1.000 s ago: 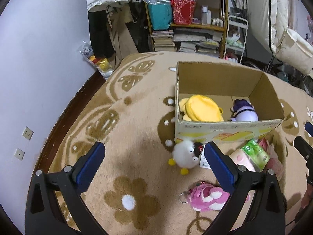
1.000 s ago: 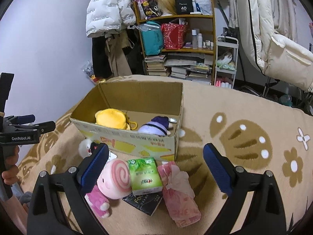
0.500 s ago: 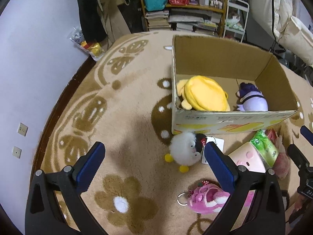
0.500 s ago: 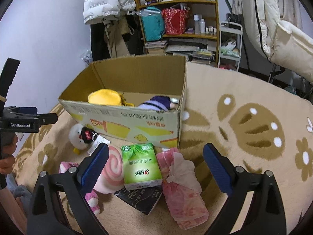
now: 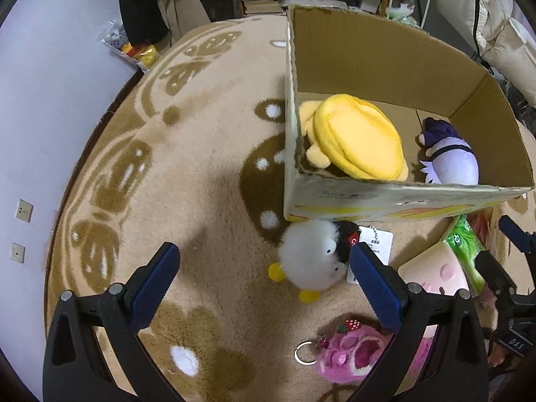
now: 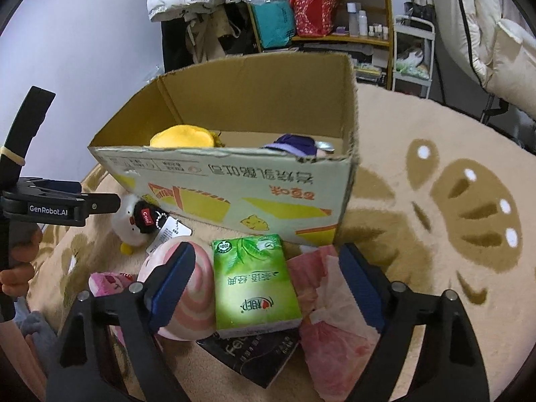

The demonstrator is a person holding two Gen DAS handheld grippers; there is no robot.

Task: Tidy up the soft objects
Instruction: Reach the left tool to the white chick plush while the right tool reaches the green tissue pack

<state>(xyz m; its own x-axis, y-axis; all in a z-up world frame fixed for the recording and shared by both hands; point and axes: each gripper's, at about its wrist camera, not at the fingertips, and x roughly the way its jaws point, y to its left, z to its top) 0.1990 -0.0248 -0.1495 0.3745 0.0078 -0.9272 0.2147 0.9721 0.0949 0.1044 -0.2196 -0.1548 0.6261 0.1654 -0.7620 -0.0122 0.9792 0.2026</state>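
An open cardboard box on the rug holds a yellow plush and a purple plush. In front of it lie a white fluffy plush with a tag, a pink swirl plush, a green tissue pack, a pink packet and a magenta plush. My left gripper is open, low over the rug, the white plush between its fingers. My right gripper is open around the green tissue pack.
A beige patterned rug covers the floor. A wall runs along the left. Shelves with bags and books, hanging coats and a white cart stand behind the box. A dark flat item lies under the tissue pack.
Both grippers have moved down and forward toward the items in front of the box. The left one has closed in on the white plush, the right one on the tissue pack.
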